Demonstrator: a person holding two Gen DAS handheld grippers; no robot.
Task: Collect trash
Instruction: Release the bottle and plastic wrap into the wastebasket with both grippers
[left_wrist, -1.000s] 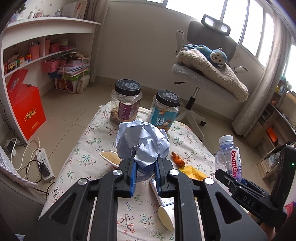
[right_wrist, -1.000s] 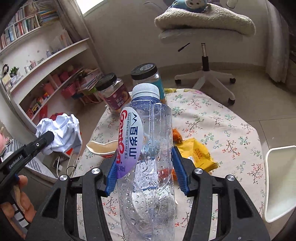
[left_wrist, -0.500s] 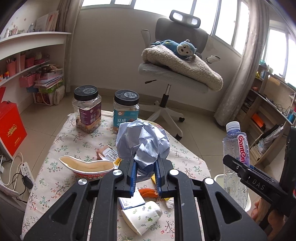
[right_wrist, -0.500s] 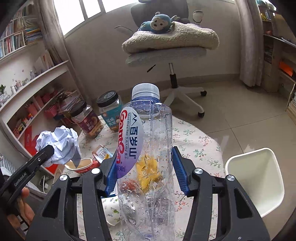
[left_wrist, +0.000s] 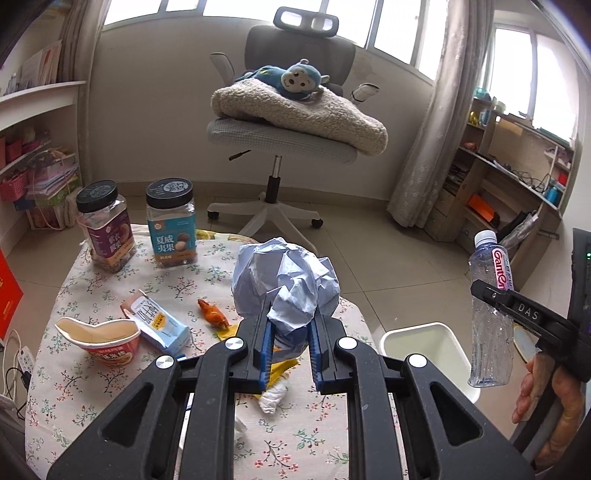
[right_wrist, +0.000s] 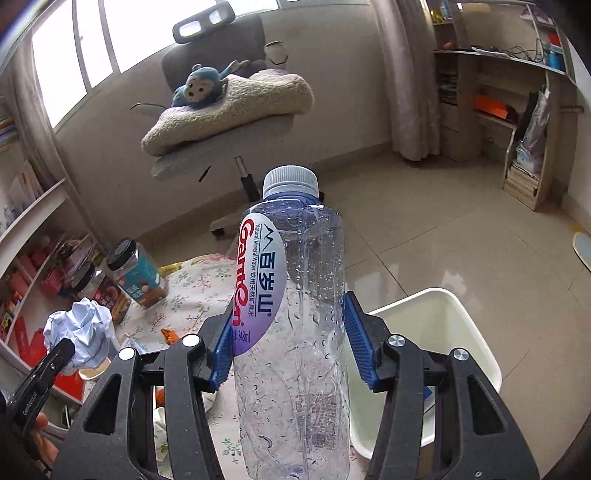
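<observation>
- Two pieces of trash are already in hand: the left gripper (left_wrist: 288, 354) has its fingers clenched on a ball of crumpled paper (left_wrist: 284, 284), and the right gripper (right_wrist: 293, 354) grasps an empty water bottle (right_wrist: 295, 314) around its middle, upright, cap at 12 o'clock.
- Both loads hang above the bench edge; the step in hand looks like the carry to the white bin (right_wrist: 443, 317).
- That bin stands on the floor just beside the bench, at about 4 o'clock of the paper in the left view, and directly behind the bottle in the right view.
- Next move, as I judge it: bring each load over the bin's mouth, then let the fingers loosen, bottle first since it is nearer.
- More trash waits on the bench (left_wrist: 110, 387): a squashed noodle cup (left_wrist: 103, 343), a small carton (left_wrist: 155, 321), an orange wrapper (left_wrist: 212, 314), a white scrap (left_wrist: 273, 395).
- Two lidded jars (left_wrist: 170, 221) stand at 11 o'clock, likely not trash.
- Beyond is a tiled floor, an office chair (left_wrist: 284, 129) bearing a blanket and plush monkey (left_wrist: 295, 79), shelves, curtained windows.
</observation>
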